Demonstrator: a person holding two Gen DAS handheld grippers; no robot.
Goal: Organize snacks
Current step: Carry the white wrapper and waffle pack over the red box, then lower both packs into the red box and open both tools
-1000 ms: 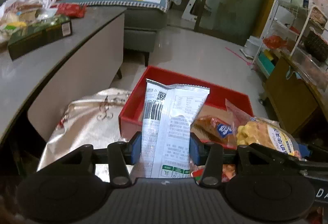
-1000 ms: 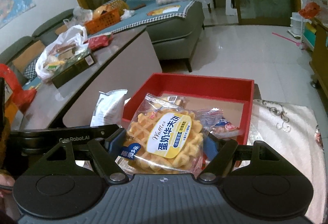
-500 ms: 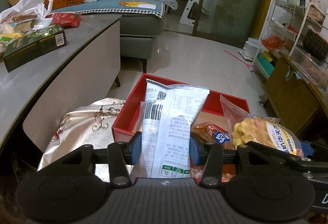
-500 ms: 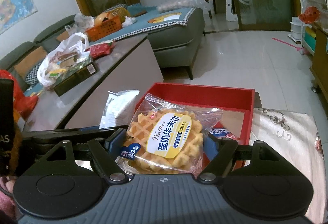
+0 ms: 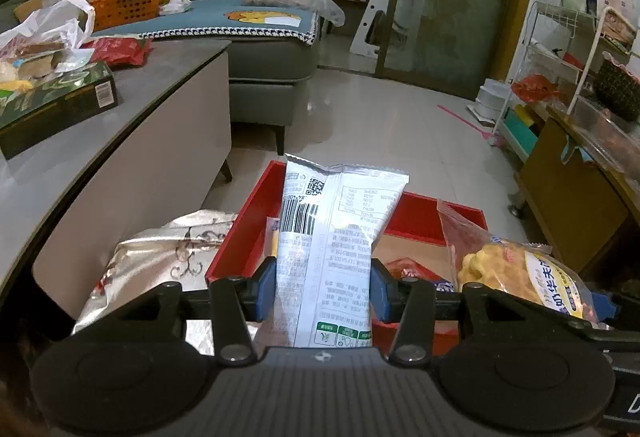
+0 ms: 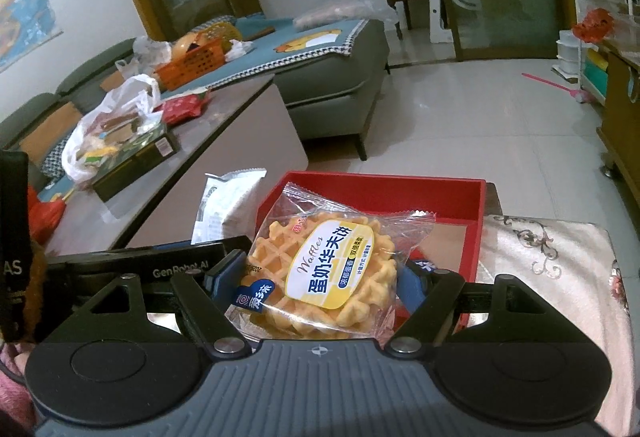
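- Silver-white foil snack packet (image 5: 332, 249) stood upright at lower centre, clenched between the left gripper's (image 5: 323, 291) blue pads, over the red rectangular tray (image 5: 256, 225).
- Clear plastic waffle pack (image 6: 324, 277) with its yellow label lay at lower centre, grasped by the right gripper (image 6: 320, 283), jaws about half spread, above the same tray.
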